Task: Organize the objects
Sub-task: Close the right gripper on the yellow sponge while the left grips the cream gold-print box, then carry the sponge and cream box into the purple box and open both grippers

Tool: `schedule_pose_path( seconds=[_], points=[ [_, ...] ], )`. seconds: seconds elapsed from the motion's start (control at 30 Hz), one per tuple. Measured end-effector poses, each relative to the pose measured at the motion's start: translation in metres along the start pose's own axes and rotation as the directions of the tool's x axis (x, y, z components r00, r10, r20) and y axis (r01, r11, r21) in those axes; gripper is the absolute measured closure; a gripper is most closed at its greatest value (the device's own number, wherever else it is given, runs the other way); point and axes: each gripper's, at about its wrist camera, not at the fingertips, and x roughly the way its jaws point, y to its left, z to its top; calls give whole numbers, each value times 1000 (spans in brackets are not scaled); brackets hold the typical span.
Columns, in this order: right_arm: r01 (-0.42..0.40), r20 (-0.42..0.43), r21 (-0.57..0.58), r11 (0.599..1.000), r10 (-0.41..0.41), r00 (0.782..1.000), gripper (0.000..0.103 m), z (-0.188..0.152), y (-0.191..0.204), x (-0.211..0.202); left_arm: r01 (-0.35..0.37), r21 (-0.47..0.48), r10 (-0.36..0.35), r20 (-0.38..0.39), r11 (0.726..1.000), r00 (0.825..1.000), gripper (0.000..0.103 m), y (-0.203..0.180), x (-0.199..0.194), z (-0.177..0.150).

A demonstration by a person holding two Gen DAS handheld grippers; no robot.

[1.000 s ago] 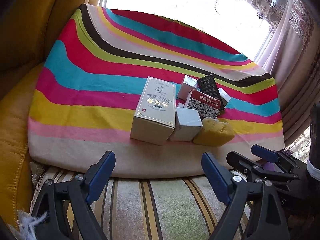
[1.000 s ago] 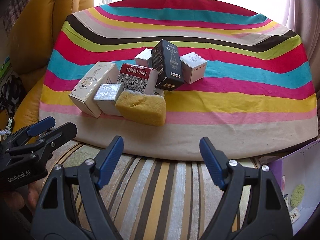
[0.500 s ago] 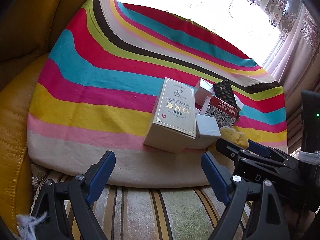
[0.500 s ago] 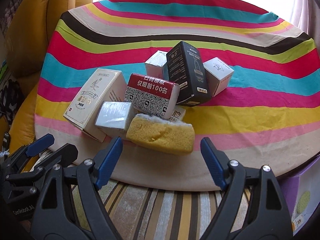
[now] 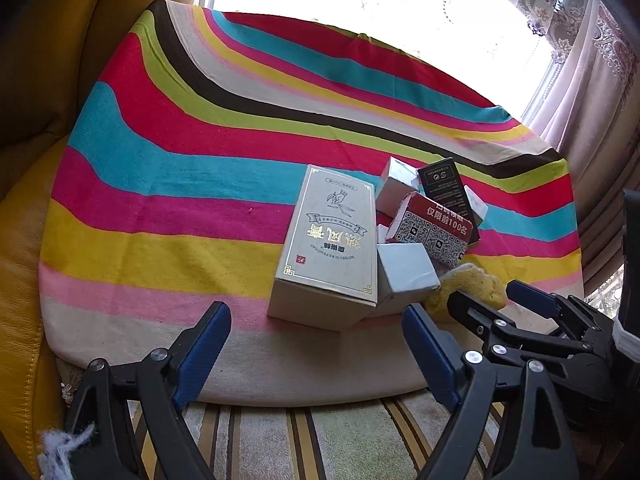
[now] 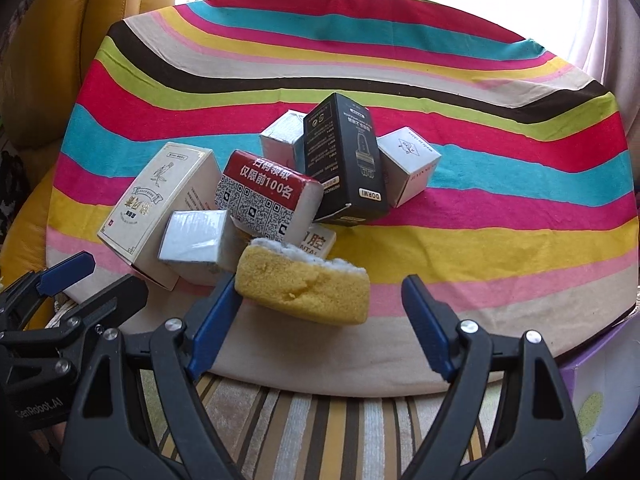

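A pile of boxes lies on a striped cloth (image 6: 500, 184). It holds a tall cream box (image 5: 332, 248) (image 6: 160, 200), a red QR-code box (image 6: 268, 196) (image 5: 434, 232), a black box (image 6: 344, 160) (image 5: 444, 184), small silver boxes (image 6: 196, 240) (image 5: 406, 272) and a white cube box (image 6: 408, 164). A yellow sponge (image 6: 304, 288) (image 5: 472, 284) lies at the front of the pile. My right gripper (image 6: 320, 320) is open, with its fingers either side of the sponge. My left gripper (image 5: 316, 352) is open and empty just short of the cream box.
Yellow leather cushions (image 5: 24, 280) stand at the left. A striped rug (image 6: 312, 432) lies below the cloth's near edge. Curtains (image 5: 600, 80) and a bright window are behind. A purple-edged box (image 6: 600, 400) sits at the lower right.
Both grippers have moved forward toward the pile. The right gripper's open fingers have come up around the sponge; the left has closed in on the cream box.
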Motion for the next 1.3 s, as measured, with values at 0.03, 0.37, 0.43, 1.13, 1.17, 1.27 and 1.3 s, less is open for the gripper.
schedule_pose_path(
  seconds=[0.03, 0.37, 0.43, 1.13, 1.17, 1.27, 1.3],
  points=[
    [2, 0, 4, 1000, -2, 1000, 20, -1, -1, -1, -5, -2, 5, 0, 1000, 1000, 15, 1, 1, 1],
    [-31, -17, 0, 1000, 31, 999, 20, -8, -9, -1, -29, 47, 29, 0, 998, 1000, 46, -6, 12, 9],
    [-37, -23, 1, 999, 37, 999, 20, -9, -10, 1, -31, 51, 30, 6, 998, 1000, 46, -6, 12, 9],
    [-28, -73, -65, 997, 24, 997, 18, -5, 8, 18, -31, 32, 29, 51, 999, 998, 46, -4, 5, -2],
    [-25, -70, -61, 998, 20, 997, 26, -5, 9, 18, -33, 32, 31, 53, 999, 998, 46, -4, 4, -3],
    [-43, -64, -65, 997, 39, 997, 34, -8, 10, 13, -37, 36, 35, 60, 999, 998, 46, -4, 3, -3],
    [-25, -59, -71, 997, 21, 998, 34, -9, 10, 11, -40, 37, 37, 64, 999, 997, 46, -5, 2, -3]
  ],
)
